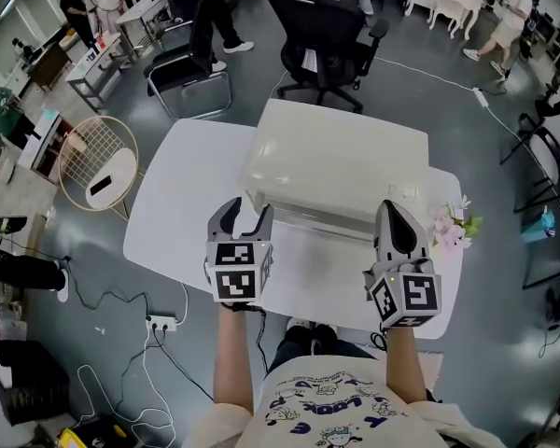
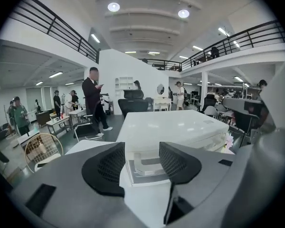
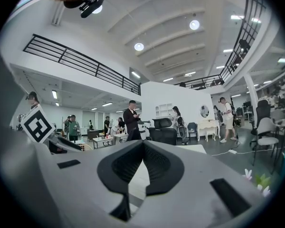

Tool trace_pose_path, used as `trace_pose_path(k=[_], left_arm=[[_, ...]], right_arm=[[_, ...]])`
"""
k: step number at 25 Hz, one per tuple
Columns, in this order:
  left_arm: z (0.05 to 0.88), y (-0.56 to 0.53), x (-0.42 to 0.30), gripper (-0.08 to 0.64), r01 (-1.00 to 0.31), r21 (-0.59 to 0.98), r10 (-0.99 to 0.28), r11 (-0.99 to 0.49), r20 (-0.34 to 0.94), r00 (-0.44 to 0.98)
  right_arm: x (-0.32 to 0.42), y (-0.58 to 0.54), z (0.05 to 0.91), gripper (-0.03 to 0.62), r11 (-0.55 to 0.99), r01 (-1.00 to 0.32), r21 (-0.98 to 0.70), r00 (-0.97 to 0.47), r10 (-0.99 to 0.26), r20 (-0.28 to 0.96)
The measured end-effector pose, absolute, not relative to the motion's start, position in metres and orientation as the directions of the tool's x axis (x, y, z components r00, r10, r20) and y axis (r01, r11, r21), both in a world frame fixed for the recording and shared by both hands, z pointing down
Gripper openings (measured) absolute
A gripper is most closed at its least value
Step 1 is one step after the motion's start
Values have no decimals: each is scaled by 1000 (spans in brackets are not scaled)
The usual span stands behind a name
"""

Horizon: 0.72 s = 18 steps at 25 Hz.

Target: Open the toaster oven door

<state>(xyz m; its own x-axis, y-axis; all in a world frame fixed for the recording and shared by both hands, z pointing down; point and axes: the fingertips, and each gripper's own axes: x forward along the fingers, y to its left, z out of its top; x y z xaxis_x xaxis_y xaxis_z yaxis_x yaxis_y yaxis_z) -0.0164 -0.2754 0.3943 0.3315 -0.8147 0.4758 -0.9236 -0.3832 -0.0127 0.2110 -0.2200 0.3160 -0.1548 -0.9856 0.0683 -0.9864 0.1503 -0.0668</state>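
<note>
The toaster oven (image 1: 341, 161) is a white box. It sits in the middle of a white table (image 1: 182, 189), right in front of the person. Its door faces the person and looks shut. A long handle (image 1: 308, 220) runs along the top of the door. Nothing is touching the handle.

The left gripper (image 1: 248, 209) is just in front of the oven's left front corner. Its two jaws are wide apart and hold nothing. In the left gripper view, the end of the handle (image 2: 145, 164) shows in the gap between the jaws, close by, but the jaws are not around it.

The right gripper (image 1: 393, 211) is near the oven's right front corner. Its jaw tips are pressed together with nothing between them.

So I think the job has not really begun. The left gripper looks lined up to go for the handle. What is left is to reach in, close on the handle, and pull the door down and open.

Some pink flowers (image 1: 451, 227) lie at the right edge of the table. A black office chair (image 1: 325, 35) stands behind it on the grey floor.
</note>
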Motion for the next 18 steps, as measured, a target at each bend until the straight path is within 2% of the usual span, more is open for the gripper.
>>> trace_pose_path(k=[10, 18], left_arm=[[427, -295, -12, 230, -936, -26, -750, -352, 606, 265], [444, -305, -7, 230, -942, -3, -716, -337, 651, 254]], right_arm=[[226, -229, 325, -3, 118, -990, -79, -125, -988, 86], [230, -236, 327, -3, 111, -989, -95, -119, -989, 90]])
